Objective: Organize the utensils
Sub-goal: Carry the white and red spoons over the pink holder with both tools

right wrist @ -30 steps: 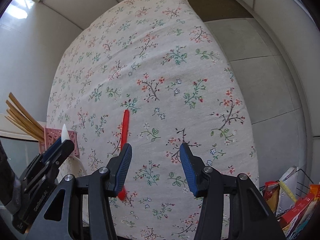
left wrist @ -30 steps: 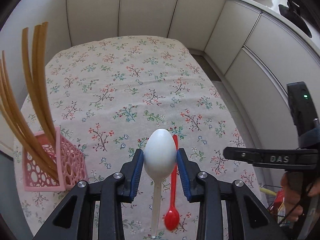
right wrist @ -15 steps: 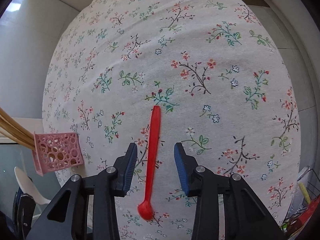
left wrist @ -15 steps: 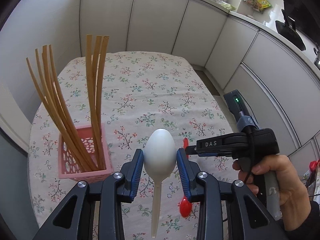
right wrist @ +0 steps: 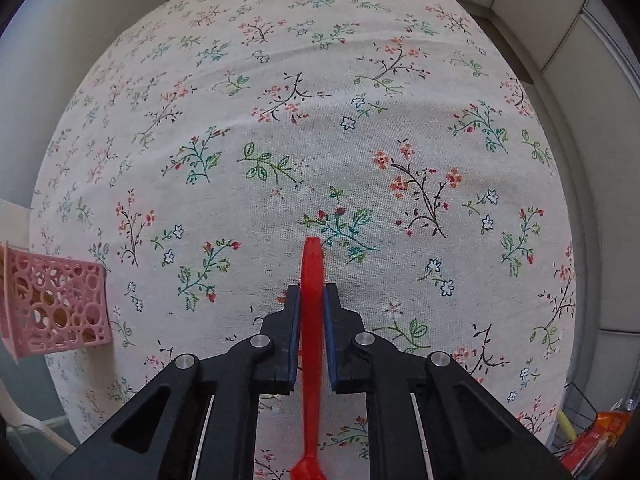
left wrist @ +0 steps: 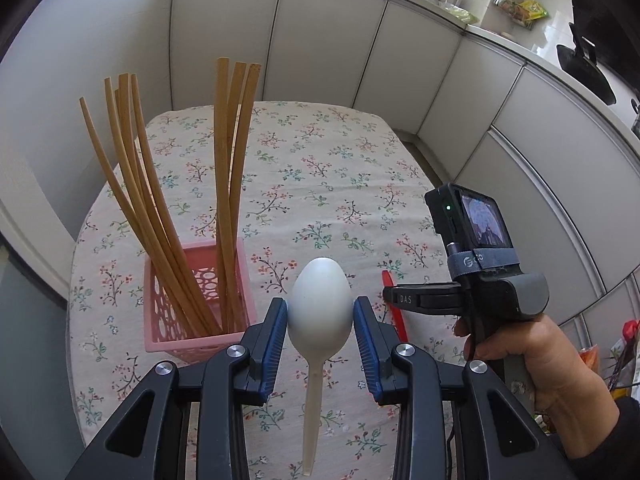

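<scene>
My left gripper [left wrist: 320,312] is shut on the bowl of a white plastic spoon [left wrist: 319,304], handle hanging down, held above the table to the right of the pink perforated basket [left wrist: 236,340]. Several wooden chopsticks [left wrist: 224,184] stand in the basket. My right gripper [right wrist: 311,300] is shut on the handle of a red spoon [right wrist: 312,264] low on the floral tablecloth [right wrist: 320,120]; its bowl points toward me. In the left wrist view the right gripper [left wrist: 424,300] shows at the right, with the red spoon [left wrist: 394,304] partly hidden under it.
The pink basket [right wrist: 56,304] sits near the table's left edge in the right wrist view. White cabinets [left wrist: 360,48] run behind and to the right of the table. A wire rack with packets [right wrist: 592,436] stands low at the right.
My left gripper lifted with the white spoon and now faces the basket from higher up. My right gripper lowered over the red spoon and closed on its handle.
</scene>
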A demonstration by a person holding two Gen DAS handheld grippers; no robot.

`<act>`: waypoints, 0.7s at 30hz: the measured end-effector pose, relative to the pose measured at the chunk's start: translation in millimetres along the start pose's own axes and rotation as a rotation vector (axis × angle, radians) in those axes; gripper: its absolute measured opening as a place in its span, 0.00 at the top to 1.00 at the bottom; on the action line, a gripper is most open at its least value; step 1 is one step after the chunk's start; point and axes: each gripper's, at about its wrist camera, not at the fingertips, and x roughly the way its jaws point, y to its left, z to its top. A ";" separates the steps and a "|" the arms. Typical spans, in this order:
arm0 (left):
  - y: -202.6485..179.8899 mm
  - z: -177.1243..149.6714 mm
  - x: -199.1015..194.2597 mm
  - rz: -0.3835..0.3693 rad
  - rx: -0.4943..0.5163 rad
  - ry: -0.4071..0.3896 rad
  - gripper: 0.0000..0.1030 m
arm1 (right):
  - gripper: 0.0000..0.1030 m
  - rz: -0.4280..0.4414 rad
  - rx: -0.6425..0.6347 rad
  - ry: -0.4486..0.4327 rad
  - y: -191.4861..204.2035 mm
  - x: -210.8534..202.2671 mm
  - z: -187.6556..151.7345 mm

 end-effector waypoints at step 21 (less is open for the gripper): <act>22.3 6.7 -100.4 0.034 -0.072 -0.396 0.66 | 0.89 0.275 0.002 -0.404 5.2 -151.4 -34.4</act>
